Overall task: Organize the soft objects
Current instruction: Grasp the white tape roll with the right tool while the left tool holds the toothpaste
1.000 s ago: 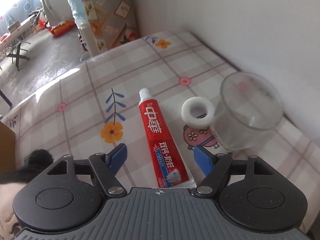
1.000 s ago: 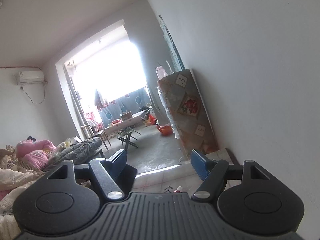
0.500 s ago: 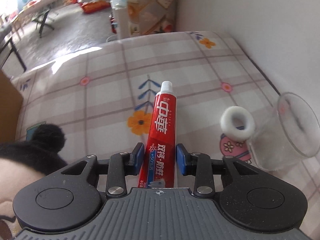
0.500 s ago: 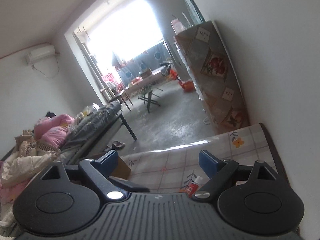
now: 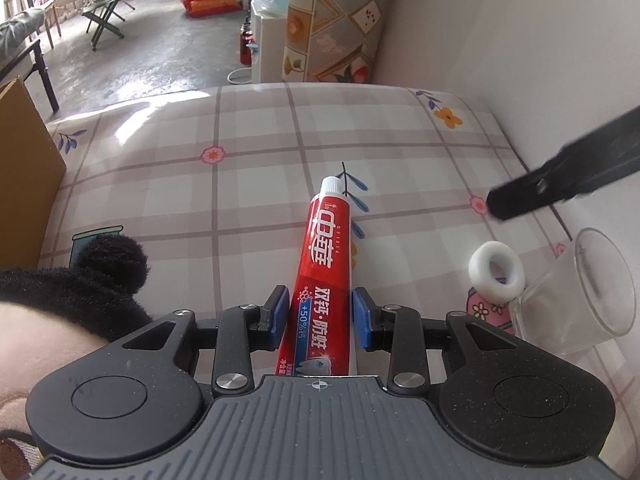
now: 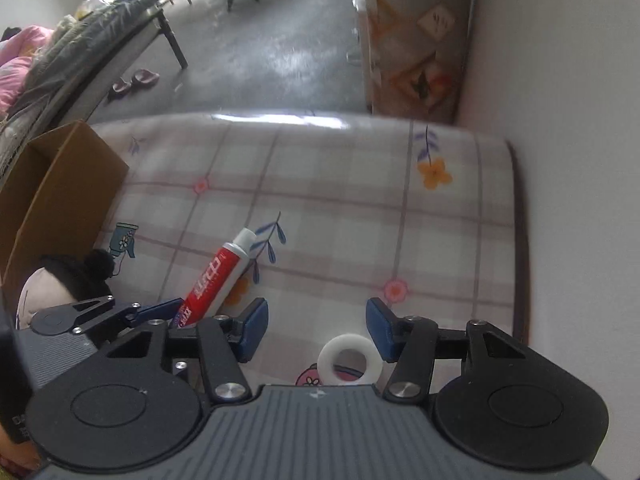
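Toothpaste tube [image 5: 326, 264] is clamped by the left hand-held gripper [image 5: 320, 316] on the checked desk [image 5: 256, 184]; the right hand-held gripper [image 6: 316, 330], jaws apart after closing partway, is poised over the white ring [image 6: 349, 364].

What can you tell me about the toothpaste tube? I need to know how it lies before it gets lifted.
The toothpaste tube is a red, glossy, soft-looking tube with white Chinese lettering, a blue band near its crimped end and a white screw cap. It lies flat on the checked, flowered tablecloth, cap pointing away from the left gripper, whose blue pads sit on either side of its lower half, closed on it. From the right wrist view it lies aslant, left of the white ring. Nothing else touches it.
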A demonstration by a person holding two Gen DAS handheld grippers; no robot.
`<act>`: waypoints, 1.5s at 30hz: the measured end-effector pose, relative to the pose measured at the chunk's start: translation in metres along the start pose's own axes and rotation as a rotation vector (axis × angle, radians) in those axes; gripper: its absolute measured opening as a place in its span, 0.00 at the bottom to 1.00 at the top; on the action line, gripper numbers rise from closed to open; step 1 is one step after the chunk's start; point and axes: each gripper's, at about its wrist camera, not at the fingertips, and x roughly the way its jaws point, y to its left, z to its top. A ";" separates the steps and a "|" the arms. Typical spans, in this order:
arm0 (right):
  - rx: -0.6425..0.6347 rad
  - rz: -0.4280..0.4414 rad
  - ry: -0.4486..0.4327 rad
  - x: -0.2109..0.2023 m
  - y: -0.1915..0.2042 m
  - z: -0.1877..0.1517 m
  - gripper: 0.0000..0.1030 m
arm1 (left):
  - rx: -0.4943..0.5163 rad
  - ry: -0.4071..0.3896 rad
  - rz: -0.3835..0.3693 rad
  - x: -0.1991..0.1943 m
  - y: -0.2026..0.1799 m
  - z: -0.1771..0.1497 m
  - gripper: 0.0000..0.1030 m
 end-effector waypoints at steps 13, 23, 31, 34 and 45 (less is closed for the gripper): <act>-0.163 -0.192 0.282 0.054 0.000 0.009 0.37 | -0.006 -0.004 -0.031 0.000 0.003 -0.001 0.32; -0.193 -0.209 0.310 0.072 0.004 0.012 0.22 | -0.021 0.000 -0.056 0.001 0.005 0.000 0.32; -0.256 -0.253 0.241 0.064 0.020 0.008 0.14 | -0.018 -0.008 -0.061 -0.001 0.005 -0.002 0.32; -0.244 -0.254 0.172 0.051 0.025 0.007 0.14 | -0.029 -0.028 -0.086 -0.006 0.007 -0.002 0.32; -0.165 -0.230 -0.130 -0.030 0.034 0.006 0.13 | -0.043 -0.120 -0.144 -0.051 0.013 -0.004 0.31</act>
